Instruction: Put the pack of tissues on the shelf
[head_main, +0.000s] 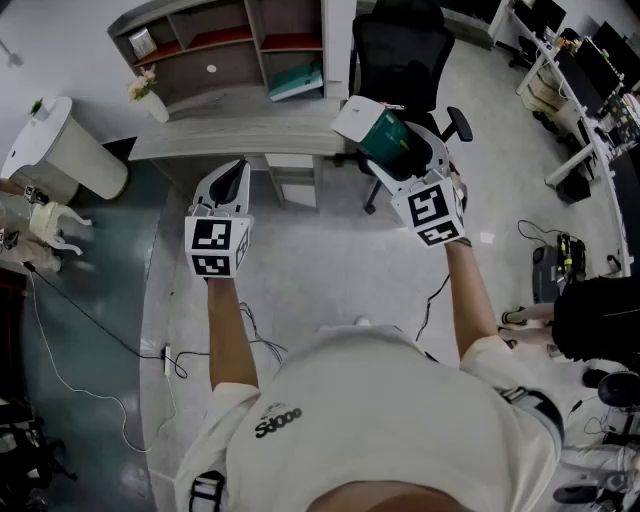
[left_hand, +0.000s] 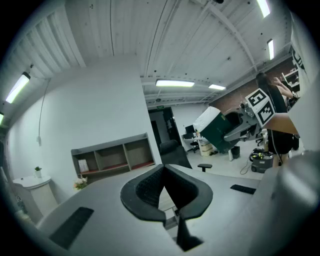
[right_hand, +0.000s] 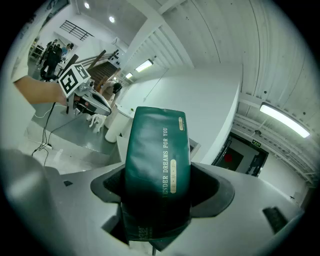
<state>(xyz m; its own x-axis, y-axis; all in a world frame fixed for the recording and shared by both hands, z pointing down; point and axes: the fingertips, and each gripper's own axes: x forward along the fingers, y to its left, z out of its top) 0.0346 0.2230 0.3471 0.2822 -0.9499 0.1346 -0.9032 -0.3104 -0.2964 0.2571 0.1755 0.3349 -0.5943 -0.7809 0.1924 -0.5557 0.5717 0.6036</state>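
Between the left gripper's (left_hand: 162, 172) pressed-together jaws, nothing. The shelf (left_hand: 112, 159) stands well beyond them. The right gripper's (right_hand: 160, 197) jaws pinch the upright pack (right_hand: 157, 160), which hides their pads and its own lower end.

The left gripper (left_hand: 164, 170) is pointing its closed, empty jaws toward the grey shelf (left_hand: 112, 159) standing against the white wall, while over on the right the right gripper (left_hand: 235, 131) is clamping the dark green pack of tissues (left_hand: 212, 129)
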